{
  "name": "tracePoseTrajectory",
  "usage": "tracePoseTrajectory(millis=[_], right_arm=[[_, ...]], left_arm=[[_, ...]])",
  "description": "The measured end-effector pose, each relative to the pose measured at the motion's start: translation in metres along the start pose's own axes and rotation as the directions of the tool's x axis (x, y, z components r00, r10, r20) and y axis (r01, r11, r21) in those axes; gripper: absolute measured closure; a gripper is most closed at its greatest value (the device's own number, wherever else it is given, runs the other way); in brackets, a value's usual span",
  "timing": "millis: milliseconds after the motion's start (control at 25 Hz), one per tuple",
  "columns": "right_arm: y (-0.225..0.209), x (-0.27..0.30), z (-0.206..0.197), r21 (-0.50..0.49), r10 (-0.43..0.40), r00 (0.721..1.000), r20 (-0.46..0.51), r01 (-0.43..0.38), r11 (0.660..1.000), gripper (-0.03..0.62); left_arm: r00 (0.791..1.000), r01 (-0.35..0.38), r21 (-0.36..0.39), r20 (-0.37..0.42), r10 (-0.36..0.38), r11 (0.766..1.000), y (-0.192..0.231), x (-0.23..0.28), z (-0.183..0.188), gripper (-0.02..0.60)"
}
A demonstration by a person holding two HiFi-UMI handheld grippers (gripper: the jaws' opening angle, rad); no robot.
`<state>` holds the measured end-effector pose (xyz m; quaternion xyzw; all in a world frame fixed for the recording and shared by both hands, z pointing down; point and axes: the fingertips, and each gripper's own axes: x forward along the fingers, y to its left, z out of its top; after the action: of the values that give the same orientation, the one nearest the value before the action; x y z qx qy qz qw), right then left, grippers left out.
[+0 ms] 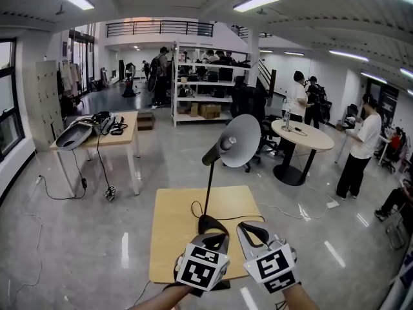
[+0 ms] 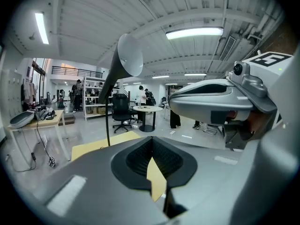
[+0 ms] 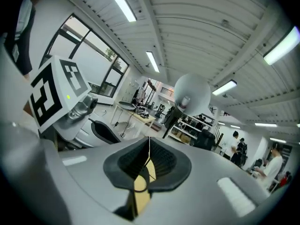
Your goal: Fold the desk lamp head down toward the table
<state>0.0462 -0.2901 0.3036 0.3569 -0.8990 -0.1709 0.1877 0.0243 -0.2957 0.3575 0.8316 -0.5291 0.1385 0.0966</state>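
Observation:
The desk lamp stands on a small wooden table (image 1: 173,232). Its grey cone head (image 1: 240,141) is raised on a thin black stem (image 1: 208,186) and faces me; its black base (image 1: 208,223) sits near the table's front. In the head view my left gripper (image 1: 216,232) and right gripper (image 1: 248,232) hover side by side just in front of the base, both low in the picture. Both are shut with nothing between the pads. The lamp head (image 2: 130,55) rises above the left gripper (image 2: 151,138). From the right gripper (image 3: 149,138) the lamp head (image 3: 192,95) sits ahead and above.
A long wooden desk (image 1: 126,137) with grey gear stands at the left, shelving (image 1: 206,89) at the back, an office chair (image 1: 250,108) and a round table (image 1: 303,134) behind the lamp. People (image 1: 361,147) stand at the right. The lamp's cord (image 1: 226,215) loops on the table.

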Motion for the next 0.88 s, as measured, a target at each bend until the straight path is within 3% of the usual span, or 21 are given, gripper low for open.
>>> tracePoseTrajectory(millis=[440,880], right_arm=[[-0.073,0.059,0.052,-0.278,-0.054,0.998,0.033,0.061,0.959,0.578],[-0.141,0.104,0.114,-0.474,-0.127,0.987,0.098,0.159,0.866,0.569]], left_arm=[[0.998,0.061,0.001,0.033,-0.061,0.998,0.048,0.057,0.045,0.561],[0.996,0.064,0.038,0.061,-0.066,0.997,0.093,0.095,0.079,0.561]])
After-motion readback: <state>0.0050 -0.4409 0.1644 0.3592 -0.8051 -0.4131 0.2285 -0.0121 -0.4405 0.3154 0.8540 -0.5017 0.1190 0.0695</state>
